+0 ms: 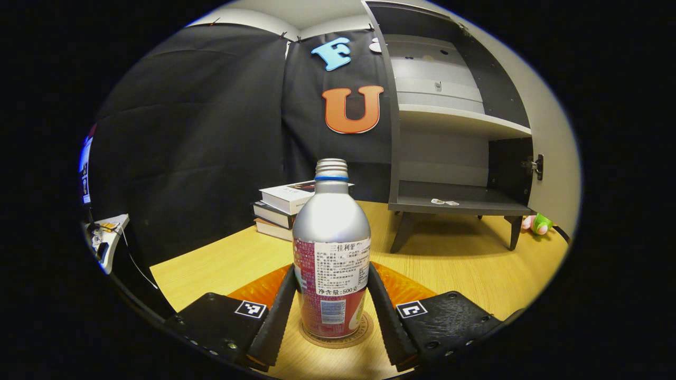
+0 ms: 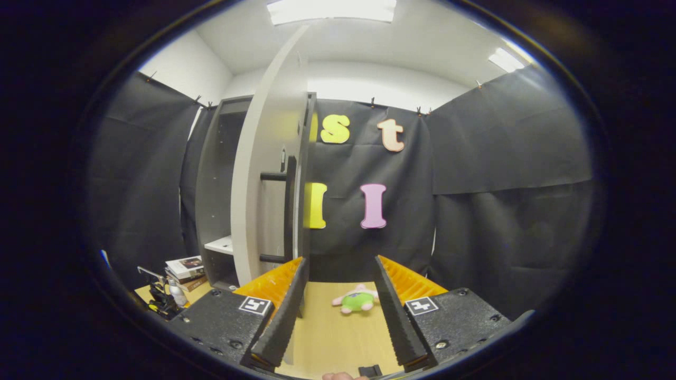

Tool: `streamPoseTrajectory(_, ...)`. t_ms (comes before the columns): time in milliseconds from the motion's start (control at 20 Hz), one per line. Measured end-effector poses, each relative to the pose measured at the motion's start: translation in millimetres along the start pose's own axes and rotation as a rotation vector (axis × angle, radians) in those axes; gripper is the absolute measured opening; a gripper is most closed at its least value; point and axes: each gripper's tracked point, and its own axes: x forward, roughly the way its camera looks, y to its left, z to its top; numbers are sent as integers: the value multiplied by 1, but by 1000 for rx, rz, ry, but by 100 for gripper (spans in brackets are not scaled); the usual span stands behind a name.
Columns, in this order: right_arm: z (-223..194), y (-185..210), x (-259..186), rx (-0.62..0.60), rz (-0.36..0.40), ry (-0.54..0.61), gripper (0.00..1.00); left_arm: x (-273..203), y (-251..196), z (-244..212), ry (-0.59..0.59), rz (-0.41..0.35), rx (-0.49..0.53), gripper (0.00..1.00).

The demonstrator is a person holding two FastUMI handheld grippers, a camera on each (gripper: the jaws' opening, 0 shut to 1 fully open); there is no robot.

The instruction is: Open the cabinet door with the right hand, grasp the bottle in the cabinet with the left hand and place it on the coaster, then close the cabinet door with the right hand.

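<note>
A silver bottle [image 1: 331, 232] with a blue neck ring and a red-and-white label stands upright on a round brown coaster [image 1: 365, 328] on the wooden table. My left gripper [image 1: 331, 266] has one finger against each side of the bottle. Behind it, the grey cabinet [image 1: 459, 119] stands with its door [image 1: 554, 158] swung wide. In the right gripper view the door [image 2: 264, 174] shows edge-on with its black bar handle [image 2: 289, 211]. My right gripper [image 2: 340, 261] is open, nothing between its fingers, its left finger just below the handle. The bottle [image 2: 177, 293] shows small at far left.
A stack of books [image 1: 282, 208] lies behind the bottle, left of the cabinet. A green and pink plush toy [image 2: 356, 301] lies on the table [image 1: 465, 258] past the door. A small white scrap [image 1: 444, 201] lies on the cabinet's bottom shelf. Black cloth walls surround the booth.
</note>
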Motion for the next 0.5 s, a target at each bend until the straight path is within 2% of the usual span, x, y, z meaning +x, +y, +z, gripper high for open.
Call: streamPoseTrajectory(500, 6, 3, 4, -14, -40, 15, 78, 0, -3, -10, -64, 8, -13, 74)
